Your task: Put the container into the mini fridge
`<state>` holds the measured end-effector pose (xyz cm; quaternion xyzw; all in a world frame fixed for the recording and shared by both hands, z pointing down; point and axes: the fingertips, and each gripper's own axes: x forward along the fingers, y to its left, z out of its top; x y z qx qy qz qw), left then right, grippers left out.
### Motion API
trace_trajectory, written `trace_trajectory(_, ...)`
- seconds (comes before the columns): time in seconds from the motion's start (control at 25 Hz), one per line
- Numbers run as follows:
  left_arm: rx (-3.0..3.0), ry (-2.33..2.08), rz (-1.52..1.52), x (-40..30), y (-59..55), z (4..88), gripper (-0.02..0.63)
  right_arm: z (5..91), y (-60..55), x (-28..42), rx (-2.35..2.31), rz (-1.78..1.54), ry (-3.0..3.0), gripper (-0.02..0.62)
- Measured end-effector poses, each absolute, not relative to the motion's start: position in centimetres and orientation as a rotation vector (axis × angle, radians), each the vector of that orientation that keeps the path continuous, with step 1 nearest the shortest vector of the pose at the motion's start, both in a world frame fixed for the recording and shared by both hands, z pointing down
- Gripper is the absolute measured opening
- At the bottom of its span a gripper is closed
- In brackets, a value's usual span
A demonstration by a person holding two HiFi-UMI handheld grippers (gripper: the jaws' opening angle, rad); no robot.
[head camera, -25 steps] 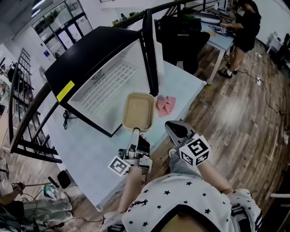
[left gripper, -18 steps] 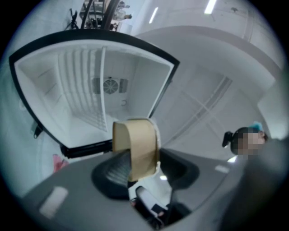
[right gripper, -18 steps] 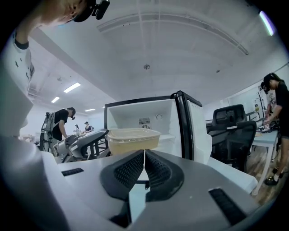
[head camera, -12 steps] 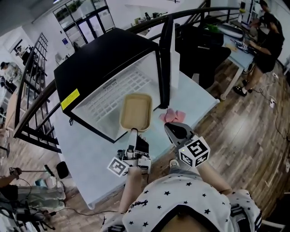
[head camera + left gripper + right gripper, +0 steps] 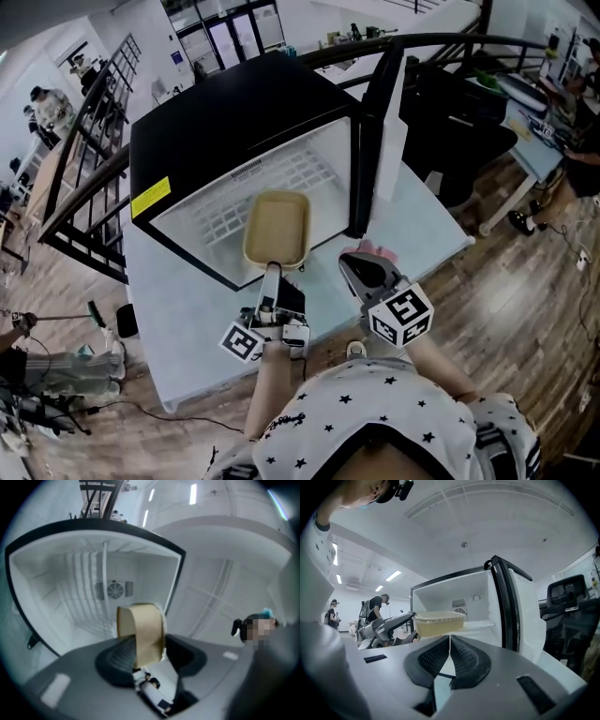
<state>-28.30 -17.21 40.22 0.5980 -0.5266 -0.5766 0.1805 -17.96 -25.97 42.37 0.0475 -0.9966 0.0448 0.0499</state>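
1. The left gripper clamps the near edge of the tan rectangular plastic container.
2. The container is held at the open mouth of the black mini fridge with a white interior, which stands on the pale table.
3. To the right, the right gripper has its jaws pressed together with nothing between them.

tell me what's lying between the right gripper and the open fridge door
A pink cloth lies on the table between the right gripper and the fridge door. It shows in the head view, partly hidden by the gripper.
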Motion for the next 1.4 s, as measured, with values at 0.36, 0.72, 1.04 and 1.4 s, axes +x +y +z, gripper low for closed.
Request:
trace_trajectory(0.36, 1.577, -1.640, -1.721, -30.2, -17.1, 40.8, 0.198, 43.2, -27.0, -19.6, -0.034, 0.150, -3.030, 0.021)
trace_trajectory(0.72, 1.480, -1.737, -1.815, -31.6, -17.1, 40.8, 0.199, 43.6, -27.8, -21.0, -0.162, 0.157, -3.022, 0.021)
trace_trajectory(1.04, 1.387, -1.785, -1.867, -33.8, -17.8, 41.1, 0.199, 43.9, -27.5, -21.5, -0.224, 0.162, -3.008, 0.021)
trace_trajectory(1.4, 1.317, -1.800, -1.860, -35.9, -19.1, 41.6, 0.199, 44.5, -27.4, -21.9, -0.215, 0.172, -2.998, 0.021)
